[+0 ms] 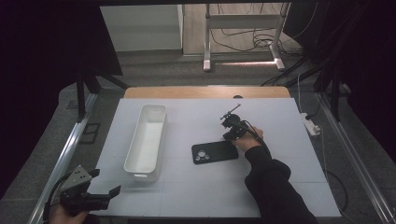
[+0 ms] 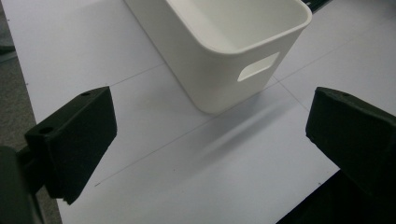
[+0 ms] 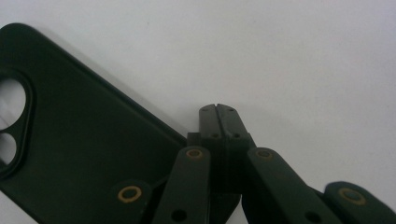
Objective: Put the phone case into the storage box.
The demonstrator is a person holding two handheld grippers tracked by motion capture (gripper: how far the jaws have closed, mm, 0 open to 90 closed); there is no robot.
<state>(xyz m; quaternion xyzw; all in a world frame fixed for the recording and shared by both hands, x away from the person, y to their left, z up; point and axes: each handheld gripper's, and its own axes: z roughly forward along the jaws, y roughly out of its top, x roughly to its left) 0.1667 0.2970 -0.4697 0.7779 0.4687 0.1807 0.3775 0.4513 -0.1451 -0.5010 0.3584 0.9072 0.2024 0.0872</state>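
Probably a lab: black curtains (image 1: 42,56), floor cables (image 1: 243,42), white-covered table (image 1: 196,196).

A black phone case (image 1: 214,152) lies flat, camera cutouts up, on the white table, right of the bin.

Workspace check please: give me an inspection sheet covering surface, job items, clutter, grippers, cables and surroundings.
Surface: white table top, flat, faint seam lines.
Job's things: black phone case lying flat with its camera cutout toward the bin; long white bin to its left, looks empty, handle slot in the near end.
Clutter: nothing seen.
Grippers: right gripper jaws shut together with nothing between them, tips on the table at the case's edge; left gripper jaws wide open, near the table's front left corner, facing the bin.
Cables: black cable trailing from the right gripper; loose cables on the floor behind.
Surroundings: white power strip off the table's right edge; metal stand behind.
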